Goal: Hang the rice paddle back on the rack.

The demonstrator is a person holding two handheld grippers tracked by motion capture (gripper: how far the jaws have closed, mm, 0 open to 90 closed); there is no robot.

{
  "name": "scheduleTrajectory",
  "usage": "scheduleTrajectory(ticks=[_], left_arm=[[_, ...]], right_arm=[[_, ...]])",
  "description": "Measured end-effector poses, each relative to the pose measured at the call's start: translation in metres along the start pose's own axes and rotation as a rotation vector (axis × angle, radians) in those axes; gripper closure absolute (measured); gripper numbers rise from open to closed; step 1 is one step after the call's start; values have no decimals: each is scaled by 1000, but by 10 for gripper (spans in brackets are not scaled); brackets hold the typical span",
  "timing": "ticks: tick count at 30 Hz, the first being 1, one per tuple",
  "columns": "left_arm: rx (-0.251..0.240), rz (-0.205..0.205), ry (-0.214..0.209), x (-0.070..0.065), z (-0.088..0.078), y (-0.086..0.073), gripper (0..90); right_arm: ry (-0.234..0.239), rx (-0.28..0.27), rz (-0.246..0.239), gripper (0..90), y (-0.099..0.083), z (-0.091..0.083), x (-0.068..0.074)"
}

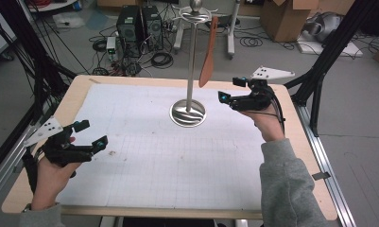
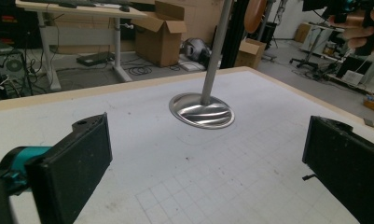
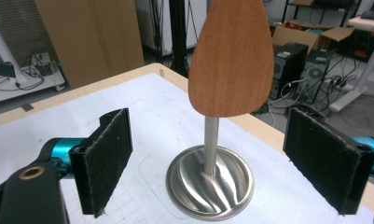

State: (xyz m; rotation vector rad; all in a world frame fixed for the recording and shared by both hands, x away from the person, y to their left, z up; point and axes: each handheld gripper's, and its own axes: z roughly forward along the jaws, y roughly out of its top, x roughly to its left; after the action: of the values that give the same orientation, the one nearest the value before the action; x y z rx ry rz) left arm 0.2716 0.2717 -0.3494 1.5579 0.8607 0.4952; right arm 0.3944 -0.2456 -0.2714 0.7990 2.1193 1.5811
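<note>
Landmark: tall polished steel stand with round base (image 1: 188,112) stands toward the table's far edge, its pole upright.
Spatula: flat brown wooden spatula (image 1: 208,56) hangs from the stand's top hook, blade down, clear of the base, likely so it can be taken freely.
Right gripper (image 1: 226,98): just right of the stand, jaws spread wide, nothing held, lined up on the blade.
Left gripper (image 1: 96,143): well left of the stand, near side, jaws apart and unladen, seemingly waiting.

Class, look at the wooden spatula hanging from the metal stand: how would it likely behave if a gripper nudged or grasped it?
The wooden spatula hangs free from the stand's top hooks, so a nudge would probably swing it. It looks stiff and fairly light. Its flat faces should suit padded jaws.
</note>
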Motion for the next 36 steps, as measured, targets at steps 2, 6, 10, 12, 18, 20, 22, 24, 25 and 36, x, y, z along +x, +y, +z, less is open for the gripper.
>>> scheduleTrajectory(ticks=[2, 6, 10, 12, 18, 20, 22, 24, 25, 36], left_arm=[[1, 0, 1, 0, 0, 0, 17], [-4, -2, 5, -1, -1, 0, 17], [-1, 4, 9, -1, -2, 0, 17], [-2, 2, 10, -1, -2, 0, 17], [-2, 6, 11, -1, -1, 0, 17], [1, 5, 13, -2, 0, 0, 17], [7, 7, 13, -2, 1, -1, 17], [11, 8, 14, -2, 2, -2, 17], [12, 10, 14, -2, 3, -2, 17], [21, 11, 12, -1, 10, -4, 17]], right_arm=[[6, 1, -13, 143, -2, -1, 3], [5, 16, -29, 143, -7, -1, 6], [8, 7, -22, 143, -13, -4, 7], [15, 1, -13, 143, -17, -5, 7], [10, -7, -2, 143, -28, -11, 6], [8, -6, -5, 143, -32, -13, 5], [4, -5, 5, 143, -35, -15, 5], [1, -8, 7, 143, -38, -18, 5], [0, -12, 7, 143, -40, -19, 4], [-9, -23, 53, 143, -63, -28, 0]])
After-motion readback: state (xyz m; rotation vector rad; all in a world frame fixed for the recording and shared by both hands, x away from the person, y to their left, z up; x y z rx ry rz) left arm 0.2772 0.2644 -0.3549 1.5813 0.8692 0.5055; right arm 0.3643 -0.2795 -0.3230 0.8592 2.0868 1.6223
